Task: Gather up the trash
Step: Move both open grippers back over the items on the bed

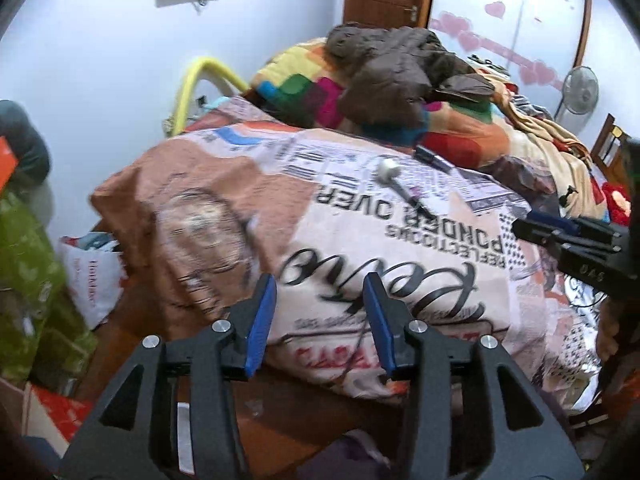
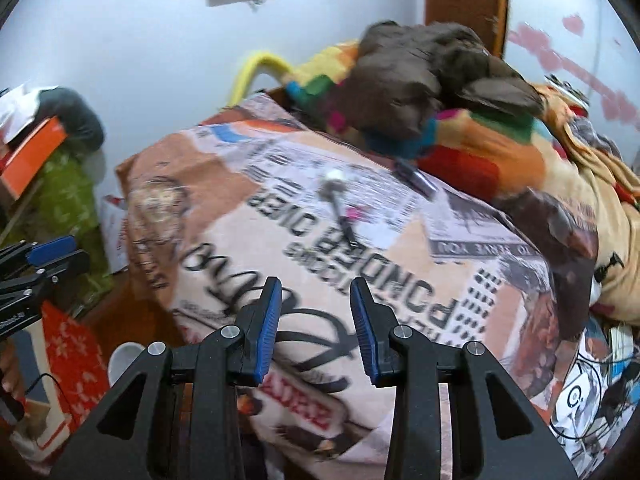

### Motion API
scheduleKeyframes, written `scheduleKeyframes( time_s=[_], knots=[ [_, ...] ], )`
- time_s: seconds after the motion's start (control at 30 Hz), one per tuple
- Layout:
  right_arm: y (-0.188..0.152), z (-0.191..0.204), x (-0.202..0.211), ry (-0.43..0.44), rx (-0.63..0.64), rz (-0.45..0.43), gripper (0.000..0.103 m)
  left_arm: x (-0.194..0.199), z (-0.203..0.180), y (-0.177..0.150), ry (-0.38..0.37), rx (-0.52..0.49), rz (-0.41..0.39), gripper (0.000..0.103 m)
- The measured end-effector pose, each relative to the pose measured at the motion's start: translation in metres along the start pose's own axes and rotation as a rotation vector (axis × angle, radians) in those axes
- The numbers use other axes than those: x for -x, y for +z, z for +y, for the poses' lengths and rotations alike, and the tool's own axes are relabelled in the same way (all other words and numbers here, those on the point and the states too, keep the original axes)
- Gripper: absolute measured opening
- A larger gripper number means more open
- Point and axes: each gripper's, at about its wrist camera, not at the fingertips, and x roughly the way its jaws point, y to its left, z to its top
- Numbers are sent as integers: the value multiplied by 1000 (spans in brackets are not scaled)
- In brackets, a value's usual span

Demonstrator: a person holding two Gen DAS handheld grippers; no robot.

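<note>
Both claws released above a cluttered bed, nothing grasped.

The left claw and right claw each hang with blue-padded jaws apart over a newspaper-print beige and brown pillow. On the pillow's far side lies a thin black stick with a white round cap, apart from both claws; just beyond it to the right lies a dark flat wrapper-like item. A brown padded jacket sits farther back on a multicoloured patchwork blanket.
</note>
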Motion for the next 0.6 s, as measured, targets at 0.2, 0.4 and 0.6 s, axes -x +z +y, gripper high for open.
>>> scheduleKeyframes(
  time_s=[0.2, 0.4, 0.6],
  knots=[
    [6, -30, -44, 11, -67, 52, 32, -55, -23, 16, -57, -7, 51, 45],
    [32, -53, -97, 31, -106, 96, 32, -109, -29, 21, -83, -7, 109, 45],
    [51, -56, -147, 40, -80, 159, 32, -148, -27, 23, -109, -2, 141, 45]
  ],
)
